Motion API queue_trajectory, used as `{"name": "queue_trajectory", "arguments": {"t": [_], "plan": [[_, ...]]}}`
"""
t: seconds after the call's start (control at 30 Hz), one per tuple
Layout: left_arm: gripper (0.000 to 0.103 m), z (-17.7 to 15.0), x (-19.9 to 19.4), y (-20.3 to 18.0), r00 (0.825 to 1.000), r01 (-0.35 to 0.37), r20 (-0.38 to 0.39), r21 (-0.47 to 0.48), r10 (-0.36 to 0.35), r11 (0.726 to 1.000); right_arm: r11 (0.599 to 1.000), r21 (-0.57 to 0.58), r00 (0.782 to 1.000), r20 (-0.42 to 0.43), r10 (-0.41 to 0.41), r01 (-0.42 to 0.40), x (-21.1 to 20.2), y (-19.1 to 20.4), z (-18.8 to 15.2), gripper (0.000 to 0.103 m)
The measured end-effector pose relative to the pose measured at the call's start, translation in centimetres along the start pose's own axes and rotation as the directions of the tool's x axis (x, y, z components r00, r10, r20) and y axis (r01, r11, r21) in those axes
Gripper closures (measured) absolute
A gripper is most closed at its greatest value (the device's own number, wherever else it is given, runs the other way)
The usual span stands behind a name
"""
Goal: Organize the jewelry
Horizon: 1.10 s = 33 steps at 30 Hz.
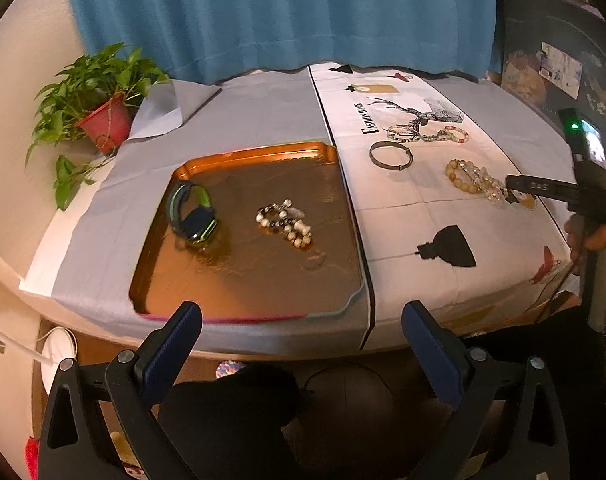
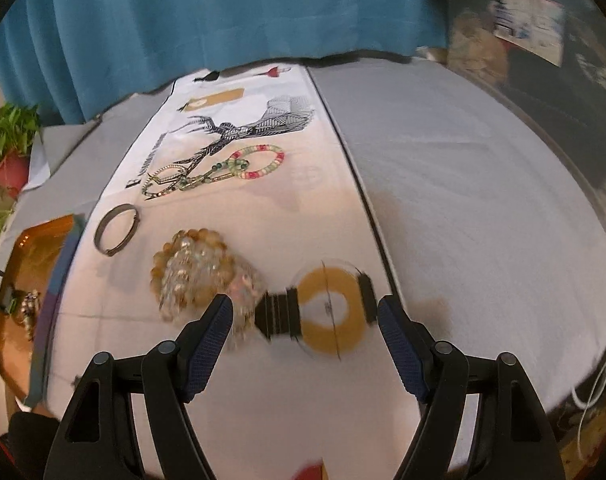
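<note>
An orange tray [image 1: 239, 152] on the grey cloth holds a green-and-black smartwatch [image 1: 193, 216] and a pale beaded bracelet [image 1: 285, 222]. My left gripper [image 1: 303, 320] hangs open over the table's near edge, in front of the tray, with nothing between its fingers. On the white printed runner [image 2: 303, 208] lie a dark metal bangle [image 2: 115, 229], a heap of amber and clear bead bracelets [image 2: 199, 274], and green and pink bead bracelets [image 2: 259, 162]. My right gripper [image 2: 305, 310] stands open just short of the amber heap, over a printed gold ring motif [image 2: 331, 308].
A potted green plant [image 1: 95, 108] in a red pot stands at the back left corner. A blue curtain [image 1: 279, 12] hangs behind the table. A person's hand [image 1: 595, 240] holds the right gripper at the right edge of the left wrist view.
</note>
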<state>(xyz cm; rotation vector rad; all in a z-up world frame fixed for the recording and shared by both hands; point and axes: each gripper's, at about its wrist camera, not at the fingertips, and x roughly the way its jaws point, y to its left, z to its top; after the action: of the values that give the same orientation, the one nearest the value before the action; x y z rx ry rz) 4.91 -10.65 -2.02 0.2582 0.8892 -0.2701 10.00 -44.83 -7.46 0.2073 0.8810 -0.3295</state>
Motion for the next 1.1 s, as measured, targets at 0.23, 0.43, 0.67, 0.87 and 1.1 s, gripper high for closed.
{"name": "queue_trajectory", "arguments": {"t": [0.23, 0.43, 0.67, 0.87, 1.1], "plan": [[0.004, 0.9, 1.5, -1.5, 1.0, 0.007, -0.022, 0.023, -0.006, 1.0, 0.994, -0.054, 0.995, -0.008, -0.099, 0.099, 1.7, -0.9, -0.5, 0.025], [0.004, 2.2, 2.5, -4.1, 0.998, 0.057, -0.029, 0.053, -0.055, 0.997, 0.981, -0.088, 0.985, 0.029, -0.173, 0.175, -0.1, -4.5, -2.2, 0.021], [0.004, 5.8, 4.8, -9.7, 0.981, 0.192, -0.043, 0.034, -0.191, 0.981, 0.987, -0.076, 0.989, 0.054, -0.139, 0.142, -0.8, -7.8, -3.1, 0.018], [0.004, 9.5, 10.3, -15.5, 0.954, 0.266, -0.129, -0.054, -0.271, 0.962, 0.99, -0.076, 0.991, 0.079, -0.109, 0.115, -0.4, -8.3, -3.1, 0.014], [0.004, 10.8, 15.7, -19.0, 0.951, 0.193, -0.229, -0.084, -0.207, 0.978, 0.997, -0.058, 0.995, 0.083, -0.054, 0.059, -0.1, -9.0, -3.1, 0.012]]}}
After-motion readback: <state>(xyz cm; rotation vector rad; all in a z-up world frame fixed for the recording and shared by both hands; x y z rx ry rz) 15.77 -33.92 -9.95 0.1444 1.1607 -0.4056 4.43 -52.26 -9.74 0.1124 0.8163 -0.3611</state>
